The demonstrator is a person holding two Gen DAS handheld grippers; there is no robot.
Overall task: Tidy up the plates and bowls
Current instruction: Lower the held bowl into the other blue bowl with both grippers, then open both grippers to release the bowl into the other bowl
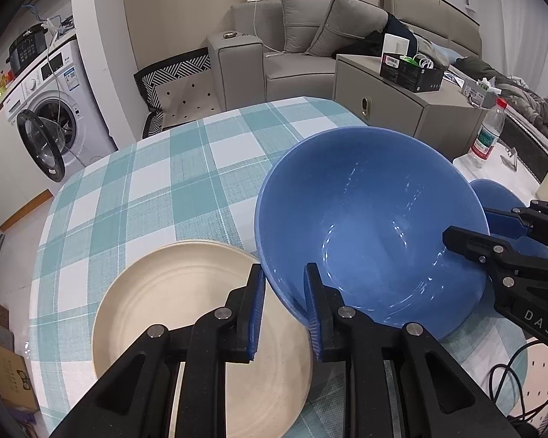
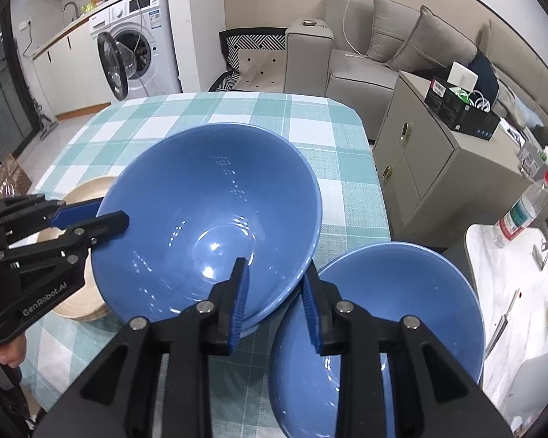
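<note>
A large blue bowl point(image 1: 369, 226) is tilted above the checked tablecloth; it also shows in the right wrist view point(image 2: 208, 215). My left gripper point(image 1: 285, 306) straddles its near-left rim, one finger inside and one outside, with a gap still showing. My right gripper point(image 2: 274, 299) straddles the opposite rim the same way. A second blue bowl point(image 2: 383, 328) sits on the table under my right gripper. A stack of cream plates point(image 1: 186, 314) lies under my left gripper and shows in the right wrist view point(image 2: 87, 189).
The table with the teal checked cloth point(image 1: 157, 189) ends at a grey cabinet point(image 2: 431, 168) on the right. A water bottle point(image 2: 522, 211) stands on a white marble side table point(image 2: 511, 292). A sofa and a washing machine stand behind.
</note>
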